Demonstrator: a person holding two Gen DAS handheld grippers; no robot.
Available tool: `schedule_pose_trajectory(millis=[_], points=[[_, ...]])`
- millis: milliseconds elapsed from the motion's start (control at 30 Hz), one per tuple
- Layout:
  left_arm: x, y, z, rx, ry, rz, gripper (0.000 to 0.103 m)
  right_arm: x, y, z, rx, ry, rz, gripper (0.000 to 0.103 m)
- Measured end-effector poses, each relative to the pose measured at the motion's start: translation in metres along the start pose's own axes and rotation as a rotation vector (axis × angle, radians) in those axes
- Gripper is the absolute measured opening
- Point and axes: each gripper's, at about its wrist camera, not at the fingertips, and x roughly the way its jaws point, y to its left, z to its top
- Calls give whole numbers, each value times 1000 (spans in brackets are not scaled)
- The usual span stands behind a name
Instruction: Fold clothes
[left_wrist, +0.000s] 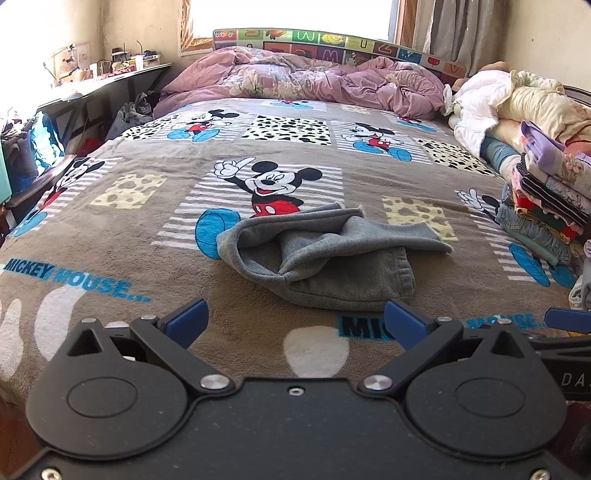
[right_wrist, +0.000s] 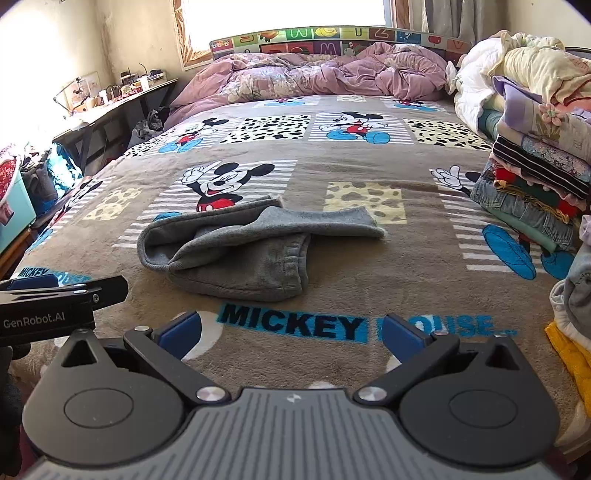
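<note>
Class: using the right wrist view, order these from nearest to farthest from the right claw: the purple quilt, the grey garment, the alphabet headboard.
From the right claw:
1. Grey garment, just ahead on the blanket.
2. Purple quilt, bunched at the bed's far end.
3. Alphabet headboard, behind the quilt, under the window.

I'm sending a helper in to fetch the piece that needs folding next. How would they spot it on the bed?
Look at the bed's brown cartoon-mouse blanket. Near its middle, just below the big winking mouse, lies a rumpled grey garment, alone on the blanket. Unlike the colourful folded stack along the right edge, it is plain grey, loosely bunched and lies apart from everything else.
</note>
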Motion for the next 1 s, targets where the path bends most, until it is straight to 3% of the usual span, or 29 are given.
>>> schedule_pose_trajectory(millis=[533, 767, 867, 1000], points=[[2, -3, -3, 61, 3, 1, 103, 3, 4, -4, -9, 13, 2, 103], [3, -3, -4, 44, 4, -48, 103, 2, 0, -3, -2, 5, -4, 103], [0, -4, -4, 55, -49, -57, 103, 1, -1, -2, 1, 1, -2, 103], [2, 0, 0, 27, -5, -63, 103, 1, -1, 0, 4, -1, -2, 103]])
